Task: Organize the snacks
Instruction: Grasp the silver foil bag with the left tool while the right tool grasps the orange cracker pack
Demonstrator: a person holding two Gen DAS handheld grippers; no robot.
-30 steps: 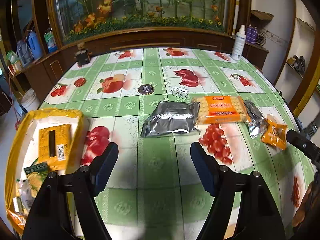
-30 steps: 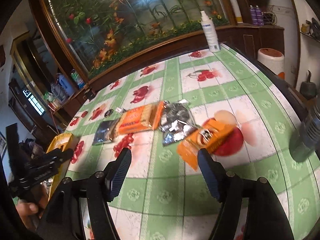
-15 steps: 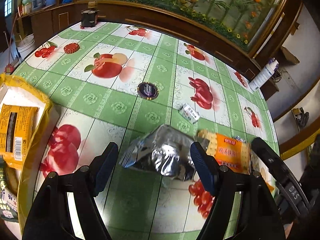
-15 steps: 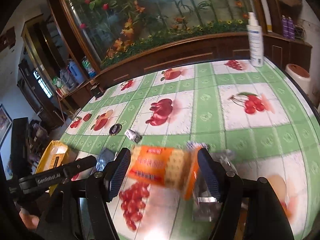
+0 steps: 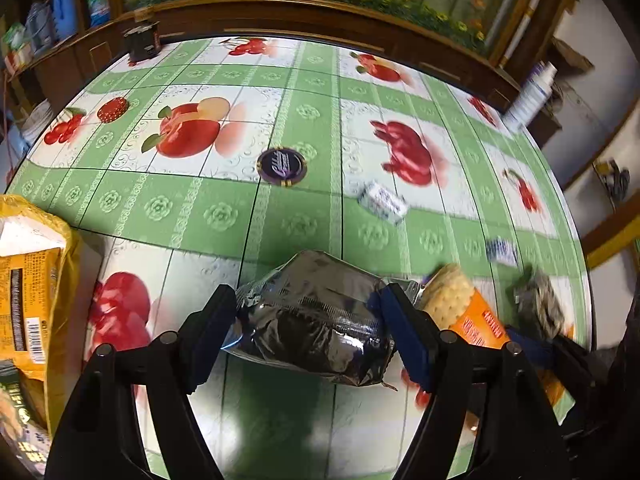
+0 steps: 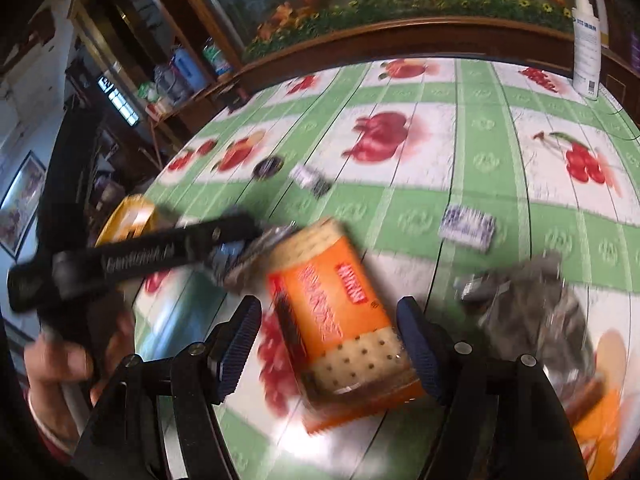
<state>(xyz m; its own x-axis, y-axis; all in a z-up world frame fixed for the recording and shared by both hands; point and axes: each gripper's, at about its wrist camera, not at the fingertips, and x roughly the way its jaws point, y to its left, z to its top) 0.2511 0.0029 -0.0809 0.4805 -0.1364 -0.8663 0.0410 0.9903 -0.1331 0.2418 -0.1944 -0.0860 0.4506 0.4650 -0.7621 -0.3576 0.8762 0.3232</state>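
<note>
On the tablecloth (image 5: 296,216), each spread claw straddles one packet: left (image 5: 308,332) silver pouch (image 5: 312,320), right (image 6: 328,344) cracker pack (image 6: 340,320).

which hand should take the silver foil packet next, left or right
Left. The left gripper already straddles the silver foil packet, with the yellow tray close beside it. The right gripper is open around the orange cracker pack.
</note>
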